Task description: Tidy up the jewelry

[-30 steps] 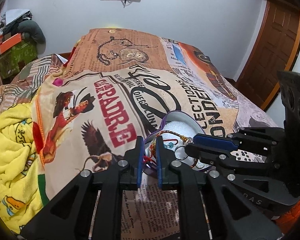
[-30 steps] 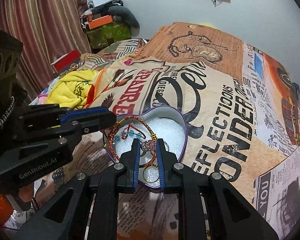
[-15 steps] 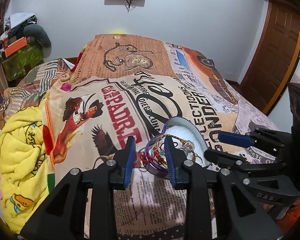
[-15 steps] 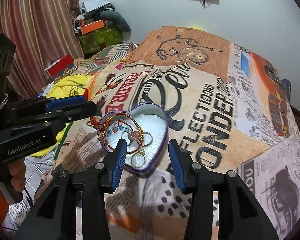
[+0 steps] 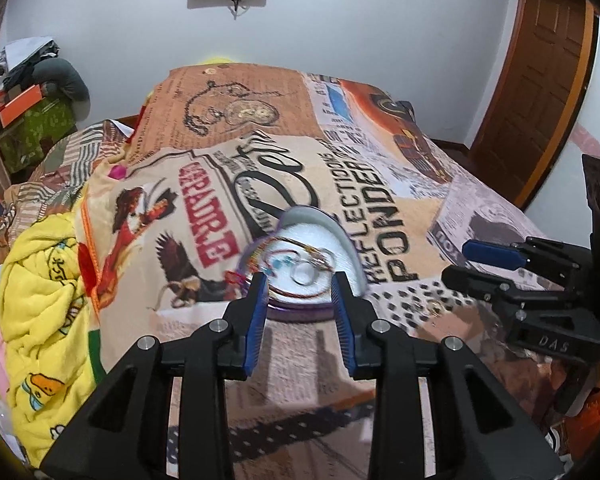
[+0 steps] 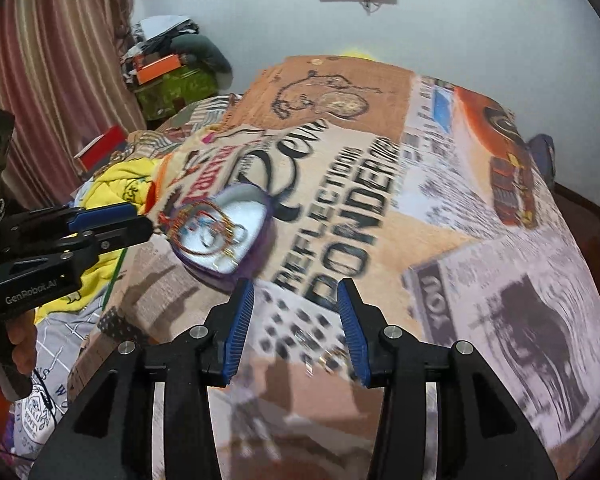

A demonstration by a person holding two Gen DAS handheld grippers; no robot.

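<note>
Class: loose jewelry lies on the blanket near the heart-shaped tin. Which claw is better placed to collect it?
Probably the right claw: open and empty, directly over the small pieces. The left claw faces the tin instead.

The printed bedspread (image 5: 400, 208) is looked down upon at a slant from both wrist views, close above it, and the heart-shaped tin (image 5: 308, 256) is shared, seen at frame centre in one and centre left in the other.

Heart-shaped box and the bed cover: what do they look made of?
Heart-shaped box: probably thin metal tin, purple outside with a pale glossy rim; the white inside looks like foam or padding. Bed cover: soft printed fabric, matte, creased and draping over the edge.
</note>
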